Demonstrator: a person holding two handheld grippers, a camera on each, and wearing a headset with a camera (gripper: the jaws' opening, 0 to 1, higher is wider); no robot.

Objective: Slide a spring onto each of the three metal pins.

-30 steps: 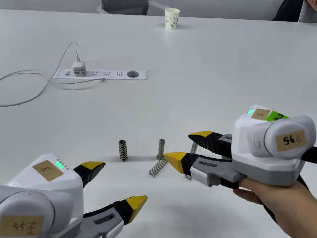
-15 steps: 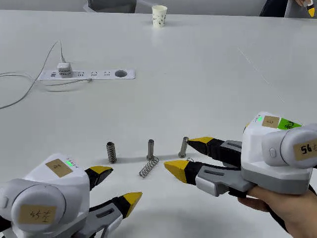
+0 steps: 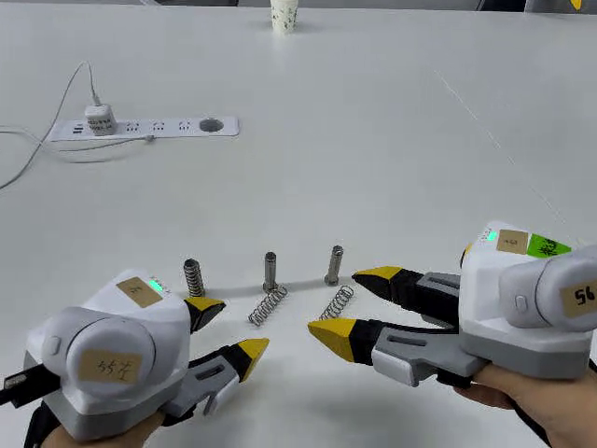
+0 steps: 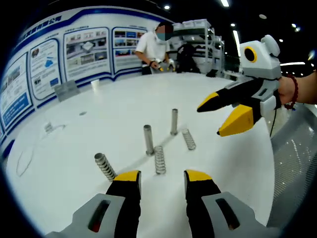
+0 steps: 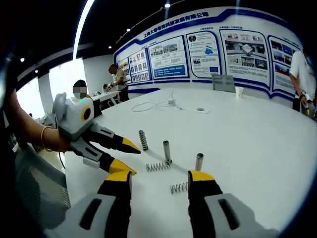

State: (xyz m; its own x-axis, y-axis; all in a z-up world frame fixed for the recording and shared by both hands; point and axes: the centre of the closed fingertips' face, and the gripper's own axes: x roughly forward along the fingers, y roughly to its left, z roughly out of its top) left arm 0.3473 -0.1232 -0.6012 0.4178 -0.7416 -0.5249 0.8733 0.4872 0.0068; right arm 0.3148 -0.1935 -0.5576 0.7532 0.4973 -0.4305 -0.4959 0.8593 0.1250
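So the three pins stand in a row near the near edge of the desk (image 3: 392,140), about midway along it. The left pin (image 3: 191,266) already has a spring on it: the fitted spring (image 3: 194,282) is wrapped around its shaft, and in the left gripper view that pin leans a bit. The middle pin (image 3: 270,272) and the right pin (image 3: 335,265) are both bare and upright.

Two springs are lying flat on the desk. One loose spring (image 3: 268,305) sits on the near side of the middle pin, with its far end just beside the pin's base. The second loose spring (image 3: 337,302) lies on the near side of the right pin, angled the same way — in the head view it sits right in line with the gap of the right gripper's jaws.

The left gripper (image 4: 163,176) is down at the near edge, left of centre. Its jaws are apart with nothing in them, pointing at the row of pins. The right gripper (image 5: 159,178) comes in from the right side with its jaws also apart and empty, and the yellow tips are close to the second loose spring. I can't tell if they're touching it.

Further back, a power strip (image 3: 149,129) with a charger (image 3: 98,119) plugged in lies toward the left edge, and a paper cup (image 3: 284,14) stands near the far edge.
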